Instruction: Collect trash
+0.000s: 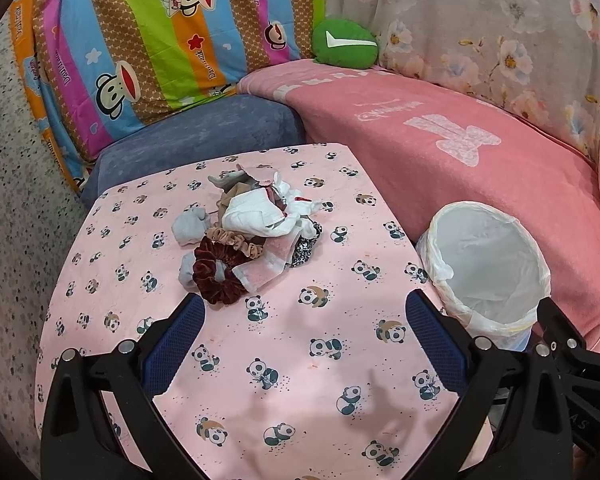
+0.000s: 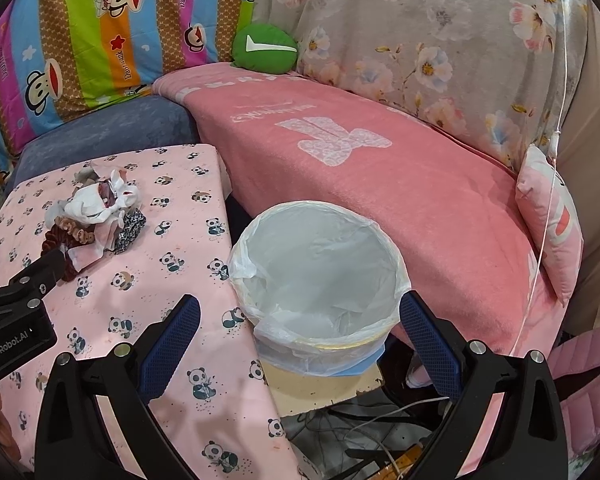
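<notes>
On the panda-print worktop [image 1: 260, 360], a trash pile [image 1: 252, 228] of crumpled tissues and scrunchies lies toward the far side. Near it, the left gripper [image 1: 306, 340] hovers with fingers spread wide, holding nothing. Right of the worktop stands a lined bin [image 2: 320, 276]; the right gripper [image 2: 300, 340] frames it, fingers wide apart and empty.
</notes>
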`<action>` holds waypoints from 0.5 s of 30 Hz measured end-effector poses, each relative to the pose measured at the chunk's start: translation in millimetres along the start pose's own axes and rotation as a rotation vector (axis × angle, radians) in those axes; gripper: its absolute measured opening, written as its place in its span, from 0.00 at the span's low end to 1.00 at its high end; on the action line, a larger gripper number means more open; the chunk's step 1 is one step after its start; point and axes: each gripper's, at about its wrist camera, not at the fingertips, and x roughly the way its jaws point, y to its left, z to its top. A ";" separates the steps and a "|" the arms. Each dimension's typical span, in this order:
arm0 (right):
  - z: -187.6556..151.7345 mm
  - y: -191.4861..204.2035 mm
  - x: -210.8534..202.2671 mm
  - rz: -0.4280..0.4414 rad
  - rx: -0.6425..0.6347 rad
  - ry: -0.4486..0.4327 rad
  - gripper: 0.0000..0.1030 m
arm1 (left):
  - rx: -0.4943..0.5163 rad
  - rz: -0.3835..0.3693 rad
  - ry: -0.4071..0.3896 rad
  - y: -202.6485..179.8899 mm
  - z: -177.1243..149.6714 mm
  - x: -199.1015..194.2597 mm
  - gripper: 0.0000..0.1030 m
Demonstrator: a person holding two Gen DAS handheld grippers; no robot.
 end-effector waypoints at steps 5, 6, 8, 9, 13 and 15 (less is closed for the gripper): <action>-0.4 -0.7 0.1 -0.002 0.001 -0.001 0.95 | 0.005 -0.006 -0.006 -1.1 0.6 -0.6 0.93; -0.6 -0.8 0.2 -0.003 0.001 -0.001 0.95 | 0.005 -0.006 -0.007 -0.6 0.6 -0.8 0.93; -0.6 -1.1 0.2 -0.004 0.001 -0.002 0.95 | 0.005 -0.009 -0.009 -0.5 1.5 -1.1 0.93; -0.6 -1.2 0.1 -0.004 0.001 -0.002 0.95 | 0.005 -0.010 -0.010 -0.4 1.4 -1.1 0.93; -0.5 -2.9 0.1 -0.007 0.003 -0.004 0.95 | 0.006 -0.014 -0.009 -0.1 1.4 -0.5 0.93; -0.6 -2.9 0.2 -0.009 0.004 -0.005 0.95 | 0.007 -0.014 -0.010 -0.3 1.3 -0.4 0.93</action>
